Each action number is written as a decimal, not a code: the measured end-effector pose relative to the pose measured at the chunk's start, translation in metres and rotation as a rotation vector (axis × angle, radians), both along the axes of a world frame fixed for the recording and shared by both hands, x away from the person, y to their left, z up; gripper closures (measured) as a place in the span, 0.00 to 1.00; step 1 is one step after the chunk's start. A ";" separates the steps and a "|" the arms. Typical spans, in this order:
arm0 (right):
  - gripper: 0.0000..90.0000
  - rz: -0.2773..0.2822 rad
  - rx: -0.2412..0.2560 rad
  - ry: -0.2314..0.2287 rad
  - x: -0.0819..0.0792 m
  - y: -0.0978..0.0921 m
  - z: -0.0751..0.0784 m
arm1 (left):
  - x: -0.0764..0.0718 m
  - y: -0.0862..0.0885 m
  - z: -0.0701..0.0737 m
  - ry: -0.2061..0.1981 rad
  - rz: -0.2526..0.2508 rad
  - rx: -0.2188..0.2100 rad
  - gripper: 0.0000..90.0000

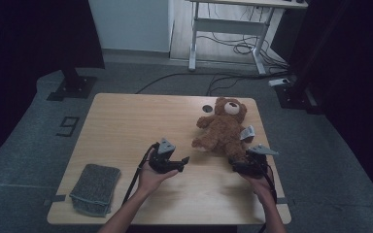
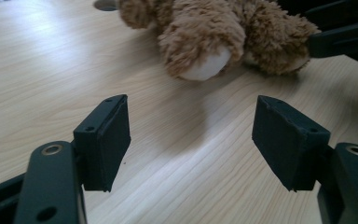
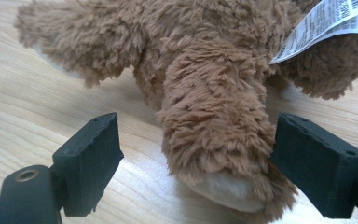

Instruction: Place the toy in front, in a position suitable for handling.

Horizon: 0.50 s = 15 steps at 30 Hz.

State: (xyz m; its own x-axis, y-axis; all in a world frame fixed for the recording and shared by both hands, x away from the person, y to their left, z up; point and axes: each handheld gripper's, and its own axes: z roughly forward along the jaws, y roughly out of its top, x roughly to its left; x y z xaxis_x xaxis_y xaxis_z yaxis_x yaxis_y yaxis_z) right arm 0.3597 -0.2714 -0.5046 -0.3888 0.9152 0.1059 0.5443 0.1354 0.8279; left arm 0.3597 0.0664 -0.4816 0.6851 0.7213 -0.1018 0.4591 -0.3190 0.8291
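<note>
A brown teddy bear (image 1: 225, 127) lies on its back at the right of the wooden table (image 1: 126, 121), head toward the far edge. My right gripper (image 1: 238, 164) is open around its near leg (image 3: 214, 116). The right pad (image 3: 317, 163) touches the fur, while the left pad (image 3: 91, 158) stands apart from it. A white label (image 3: 324, 23) hangs off the bear. My left gripper (image 1: 184, 161) is open and holds nothing; it hovers low over bare wood, aimed at the bear's other foot (image 2: 205, 60). In the left gripper view the left gripper (image 2: 193, 119) is still a short way from that foot.
A grey knitted pouch (image 1: 95, 188) lies at the table's near left corner. A round cable hole (image 1: 207, 108) sits beside the bear's arm. Beyond the table are black stand feet (image 1: 73, 87), floor cables (image 1: 233, 48) and a white desk frame (image 1: 228, 29).
</note>
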 end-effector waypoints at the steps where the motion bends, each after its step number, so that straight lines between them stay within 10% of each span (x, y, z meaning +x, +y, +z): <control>1: 0.17 -0.001 -0.003 0.001 0.001 0.001 -0.001 | 0.002 -0.004 -0.001 0.002 -0.005 -0.001 0.31; 15: 0.20 -0.007 -0.008 -0.008 0.005 0.005 -0.003 | 0.016 -0.017 -0.008 -0.002 0.015 0.039 0.33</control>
